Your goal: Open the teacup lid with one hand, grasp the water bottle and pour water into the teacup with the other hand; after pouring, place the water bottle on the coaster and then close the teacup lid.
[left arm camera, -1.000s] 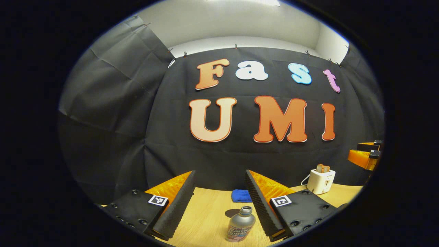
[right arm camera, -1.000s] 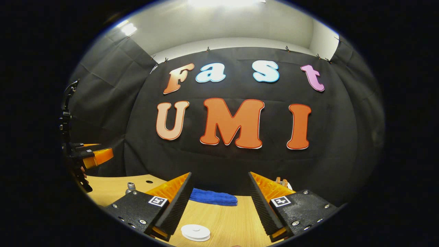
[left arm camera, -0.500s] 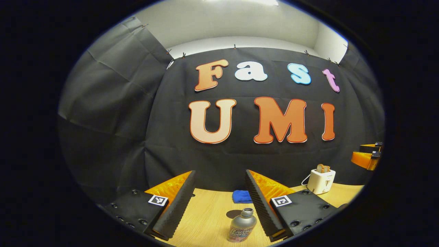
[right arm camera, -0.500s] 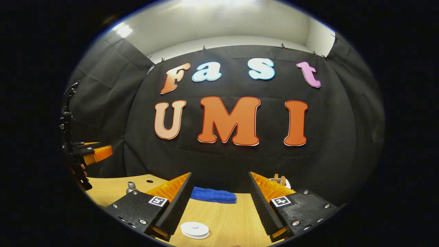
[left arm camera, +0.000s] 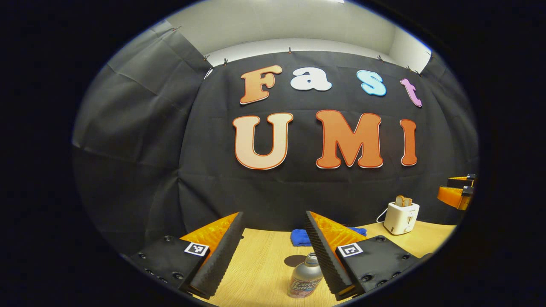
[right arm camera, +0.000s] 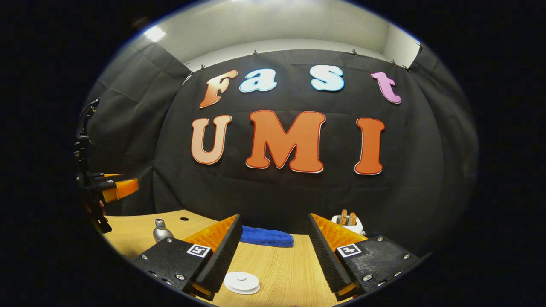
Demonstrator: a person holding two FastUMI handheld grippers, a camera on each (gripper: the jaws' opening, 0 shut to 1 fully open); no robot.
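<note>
Since a second ago both views have tipped slightly downward, so more tabletop [left arm camera: 264,264] is seen; the water bottle [left arm camera: 305,279] now sits close against the inner face of the left gripper's [left arm camera: 273,251] right-hand finger, though contact cannot be confirmed. Both fingers of the left gripper are spread wide, nothing held. The right gripper [right arm camera: 273,251] is likewise spread open and empty, with a white round lid [right arm camera: 242,282] lying flat on the table between its fingers, nearer the left one; whether a teacup sits beneath it cannot be told. In the right gripper view the bottle [right arm camera: 161,231] is seen standing upright, uncapped, well to the left. Judged from its metallic sheen, the bottle is likely stiff, light and rather slippery; a grip across the mid-body, below the shoulder, is advised, kept upright since the mouth is open. The lid is judged thin, light, probably brittle, best taken by its small central knob or rim. Counted: one bottle, one lid, one blue cloth [right arm camera: 266,236], one toaster [left arm camera: 401,217] with two slices, one dark coaster [left arm camera: 295,260].
</note>
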